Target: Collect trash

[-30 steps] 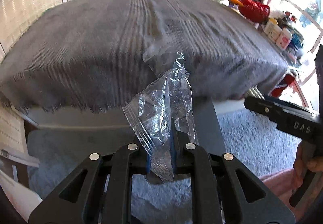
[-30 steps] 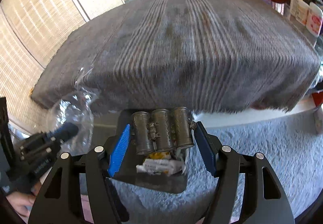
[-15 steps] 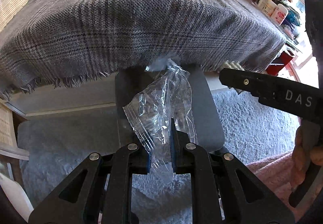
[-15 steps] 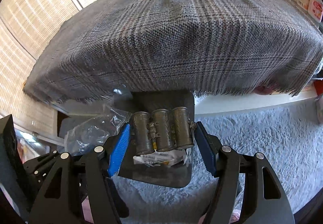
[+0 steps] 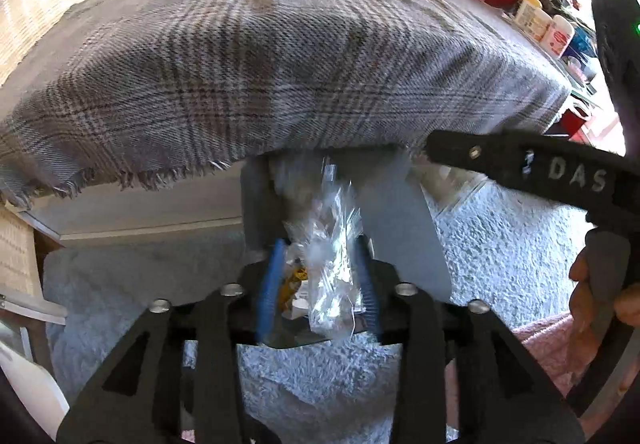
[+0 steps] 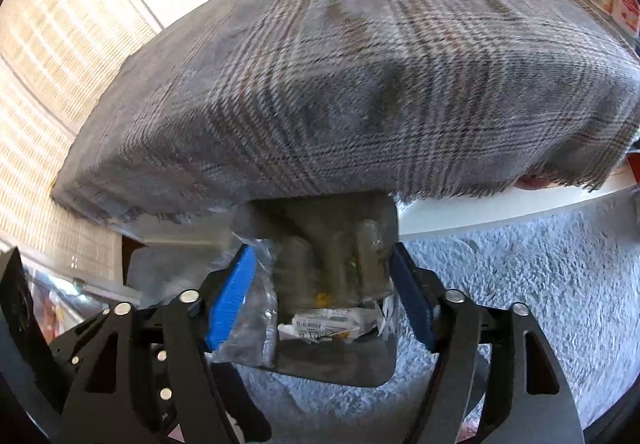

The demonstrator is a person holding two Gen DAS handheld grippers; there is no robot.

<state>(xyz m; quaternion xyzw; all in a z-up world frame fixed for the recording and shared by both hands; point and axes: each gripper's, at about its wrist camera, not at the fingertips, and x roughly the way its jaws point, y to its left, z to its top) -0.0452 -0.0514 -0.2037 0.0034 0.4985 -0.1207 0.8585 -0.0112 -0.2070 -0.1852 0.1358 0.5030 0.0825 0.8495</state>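
Plastic wrapper [image 5: 332, 268], clear and crumpled, sits between the blue pads of your left gripper [image 5: 320, 284] in the left wrist view; its jaws have just been opening, and the pads stand a little off the wrapper on both sides. It hangs over the open mouth of the grey bin [image 5: 392, 228], which stands on the pale blue carpet [image 5: 500, 244] below the fringed edge of the plaid blanket [image 5: 280, 64]. More scraps lie inside the bin. Your right gripper's black arm crosses just right of the bin, held by your hand [image 5: 600, 296]

From the right wrist view, your right gripper [image 6: 320, 296] has its jaws spread wide, just been opening, either side of the bin [image 6: 340, 360] without pressing on it. The wrapper [image 6: 248, 324] lies at the bin's left edge, just beside the left blue pad. Printed paper scraps [image 6: 332, 324] rest inside the bin
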